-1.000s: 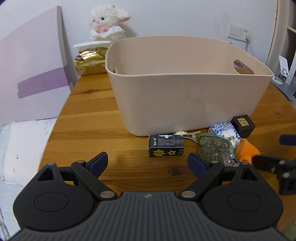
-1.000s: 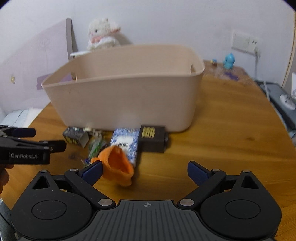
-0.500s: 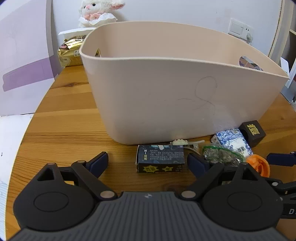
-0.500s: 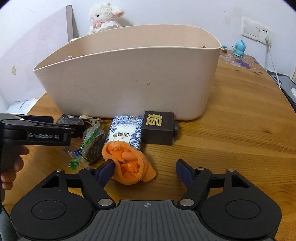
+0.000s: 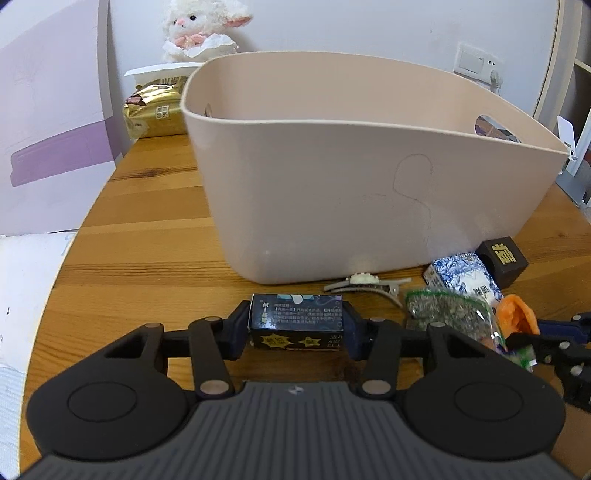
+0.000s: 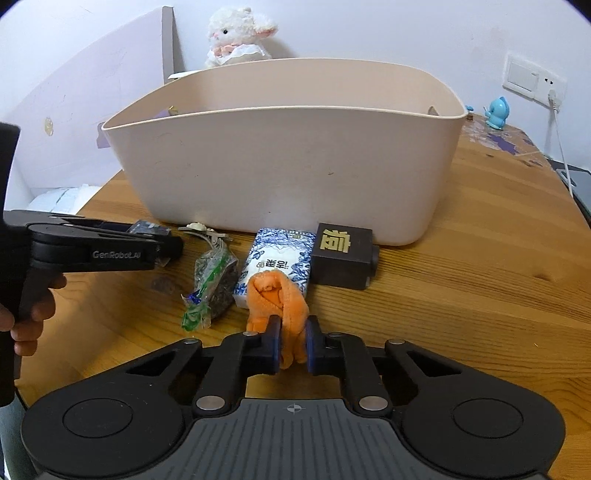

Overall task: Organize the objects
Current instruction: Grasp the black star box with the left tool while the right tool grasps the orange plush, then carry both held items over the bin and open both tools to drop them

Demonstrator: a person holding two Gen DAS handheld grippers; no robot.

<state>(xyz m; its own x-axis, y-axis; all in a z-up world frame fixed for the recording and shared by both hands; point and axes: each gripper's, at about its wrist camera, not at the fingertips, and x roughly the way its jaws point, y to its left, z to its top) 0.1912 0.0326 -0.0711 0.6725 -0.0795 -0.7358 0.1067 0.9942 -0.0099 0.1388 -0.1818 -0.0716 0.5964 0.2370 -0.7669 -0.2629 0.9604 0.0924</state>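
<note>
Dark printed box (image 5: 297,320), lying flat on the wooden counter (image 5: 147,258), pinched end to end between the jaws of the left gripper (image 5: 297,326). Orange cloth (image 6: 279,299), bunched on the counter, pinched at its near end between the jaws of the right gripper (image 6: 291,345), with its far end resting against a blue-and-white packet (image 6: 277,258). Just ahead of the left jaws, a pale hair clip (image 5: 364,282) lies at the foot of the beige plastic bin (image 5: 351,192), whose near wall stands directly ahead of both pairs of jaws; its interior floor is hidden from both views. To the right of the left jaws lies a clear bag of dark dried contents (image 5: 447,317); in the right wrist view the same bag sits to the left of the right jaws, between the left gripper's fingers (image 6: 110,247) and the packet. A black cube with a gold character (image 6: 343,254) lies ahead and slightly right of the right jaws, touching the packet's side and close against the bin. A hand (image 6: 27,317) grips the left tool's handle at the far left. Beyond the bin stand a gold foil package (image 5: 157,114), a white plush lamb (image 5: 201,31) and, at the far right of the counter, a small blue figurine (image 6: 496,112).
</note>
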